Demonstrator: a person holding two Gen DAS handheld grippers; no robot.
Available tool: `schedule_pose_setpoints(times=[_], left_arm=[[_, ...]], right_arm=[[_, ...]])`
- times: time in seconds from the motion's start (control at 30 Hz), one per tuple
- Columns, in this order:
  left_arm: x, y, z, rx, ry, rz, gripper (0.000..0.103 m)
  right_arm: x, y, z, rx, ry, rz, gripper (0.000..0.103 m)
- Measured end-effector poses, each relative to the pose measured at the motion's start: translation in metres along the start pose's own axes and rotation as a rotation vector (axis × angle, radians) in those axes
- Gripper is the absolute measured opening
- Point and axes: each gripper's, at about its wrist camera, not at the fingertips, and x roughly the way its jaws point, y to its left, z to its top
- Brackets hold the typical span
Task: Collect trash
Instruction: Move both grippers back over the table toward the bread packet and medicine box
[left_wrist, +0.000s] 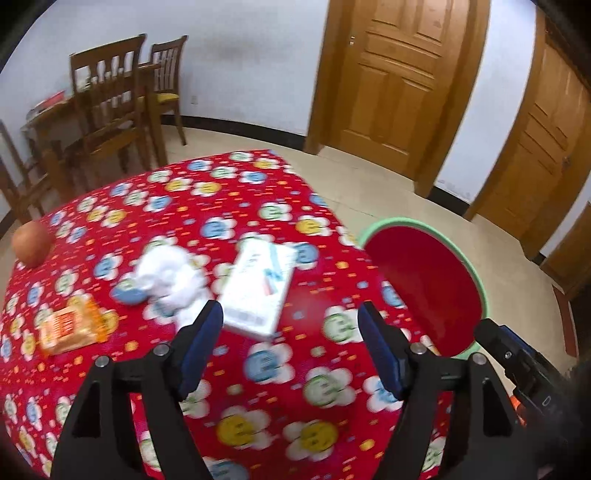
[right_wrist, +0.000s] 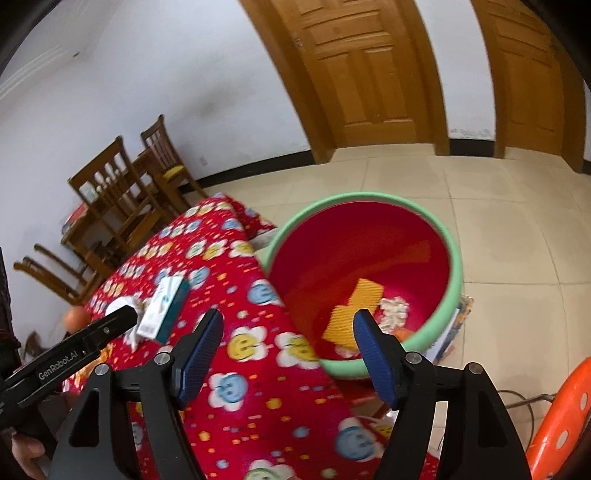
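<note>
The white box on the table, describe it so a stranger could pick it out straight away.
On the red flowered tablecloth, look toward the edge beside the red bin. The white box lies flat between crumpled white tissue and that bin: the only rigid, rectangular item, with teal markings.

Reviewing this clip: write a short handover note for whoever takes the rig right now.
Left gripper: open, empty, above the red flowered tablecloth.
Right gripper: open, empty, at the table edge beside the red plastic bin with green rim.
Done: yellow wrapper and crumpled white paper lie in the bin.
Left: white crumpled tissue, white carton box, orange snack packet on the table. The orange round fruit is probably not trash.
</note>
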Motion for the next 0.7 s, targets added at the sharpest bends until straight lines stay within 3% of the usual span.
schedule_pose_setpoints(times=[0.23, 0.37, 0.7], left_arm=[[-0.017, 0.050, -0.005, -0.043, -0.004, 0.078, 0.075], [-0.021, 0.081, -0.008, -0.044, -0.005, 0.160, 0.078], [-0.012, 0.150, -0.023, -0.083, 0.059, 0.274, 0.078]], right_arm=[[0.012, 0.035, -0.006, -0.064, 0.042, 0.028, 0.077], [0.019, 0.053, -0.010, -0.097, 0.060, 0.042, 0.077], [0.045, 0.096, -0.019, -0.162, 0.121, 0.048, 0.078]])
